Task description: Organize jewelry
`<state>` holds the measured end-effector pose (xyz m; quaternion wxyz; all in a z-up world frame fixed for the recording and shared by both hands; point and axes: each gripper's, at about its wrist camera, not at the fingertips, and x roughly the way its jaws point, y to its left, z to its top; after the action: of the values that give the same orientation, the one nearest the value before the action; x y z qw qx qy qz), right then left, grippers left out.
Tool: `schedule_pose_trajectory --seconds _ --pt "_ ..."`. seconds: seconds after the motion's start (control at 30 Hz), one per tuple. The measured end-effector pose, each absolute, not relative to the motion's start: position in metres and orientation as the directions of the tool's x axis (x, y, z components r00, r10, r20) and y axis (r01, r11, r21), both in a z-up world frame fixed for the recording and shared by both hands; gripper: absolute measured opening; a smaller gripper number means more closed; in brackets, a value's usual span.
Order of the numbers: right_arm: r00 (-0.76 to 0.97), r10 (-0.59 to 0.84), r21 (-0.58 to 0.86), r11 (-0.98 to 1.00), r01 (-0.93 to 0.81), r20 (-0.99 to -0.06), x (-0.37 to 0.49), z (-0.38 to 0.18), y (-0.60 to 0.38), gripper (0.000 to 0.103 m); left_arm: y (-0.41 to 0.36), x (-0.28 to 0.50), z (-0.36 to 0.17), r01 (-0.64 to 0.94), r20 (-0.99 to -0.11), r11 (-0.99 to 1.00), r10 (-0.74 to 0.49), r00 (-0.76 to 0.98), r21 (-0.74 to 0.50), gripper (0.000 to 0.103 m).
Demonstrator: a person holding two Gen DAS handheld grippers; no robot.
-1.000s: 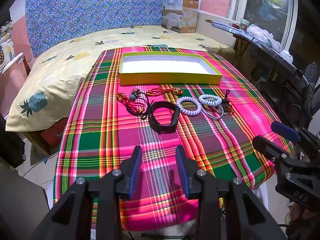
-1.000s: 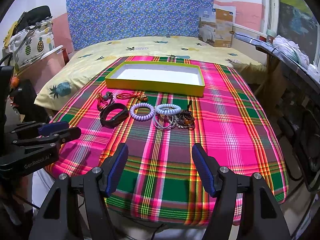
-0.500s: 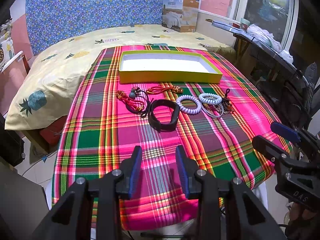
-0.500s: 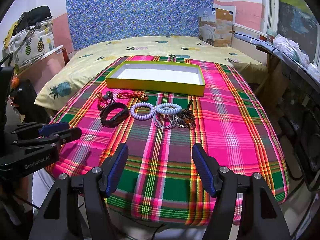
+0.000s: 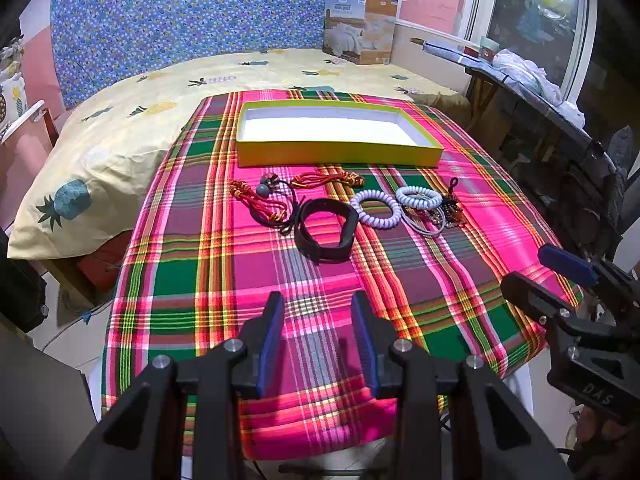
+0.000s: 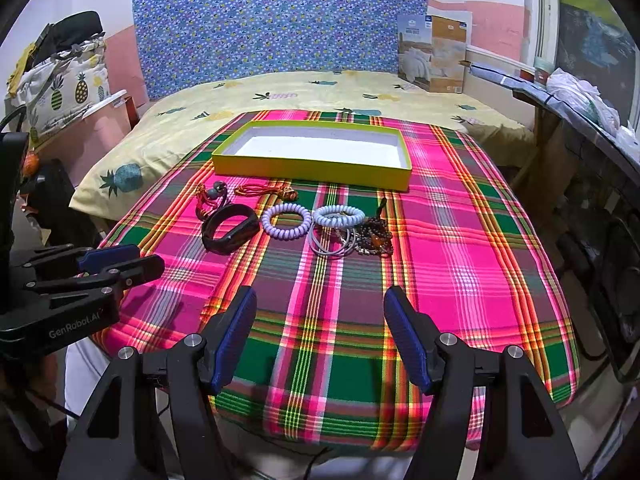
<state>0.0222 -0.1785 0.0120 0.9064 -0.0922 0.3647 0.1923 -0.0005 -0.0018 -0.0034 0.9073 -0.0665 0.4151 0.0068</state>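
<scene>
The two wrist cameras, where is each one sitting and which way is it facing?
Left wrist: behind the open left gripper, facing the yellow tray; right gripper shows at right.
Right wrist: behind the open right gripper, facing the same way; left gripper shows at left.
Shared: tray, black band, plaid cloth.

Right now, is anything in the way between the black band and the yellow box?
Partly. The red cord bracelets lie on the cloth between the black band and the yellow box. They lie flat, so lifting the band over them should work.
</scene>
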Motion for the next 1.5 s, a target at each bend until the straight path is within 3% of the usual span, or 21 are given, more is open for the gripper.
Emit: schedule_pose_trajectory --seconds 0.37,1.13,1.4,1.5 --pt "0.658 0.282 -0.025 0.909 -0.416 -0.698 0.021 0.011 -0.177 0.066 0.004 0.002 -0.004 -0.063 -0.751 0.982 -0.094 0.653 -0.178 0.036" --pt "0.640 0.316 0.053 0.917 -0.396 -0.701 0.081 -0.002 -0.201 0.066 0.018 0.064 -0.024 -0.107 -0.758 0.986 -0.029 0.652 -0.129 0.036" --pt "0.587 0.327 0.085 0.912 -0.400 -0.741 0.131 -0.022 -0.209 0.051 0.024 0.074 -0.031 -0.100 -0.763 0.986 -0.041 0.646 -0.137 0.036" --pt "0.559 0.346 0.114 0.906 -0.407 -0.753 0.143 -0.029 -0.211 0.050 0.023 0.076 -0.033 -0.089 -0.764 0.987 -0.047 0.644 -0.136 0.036"
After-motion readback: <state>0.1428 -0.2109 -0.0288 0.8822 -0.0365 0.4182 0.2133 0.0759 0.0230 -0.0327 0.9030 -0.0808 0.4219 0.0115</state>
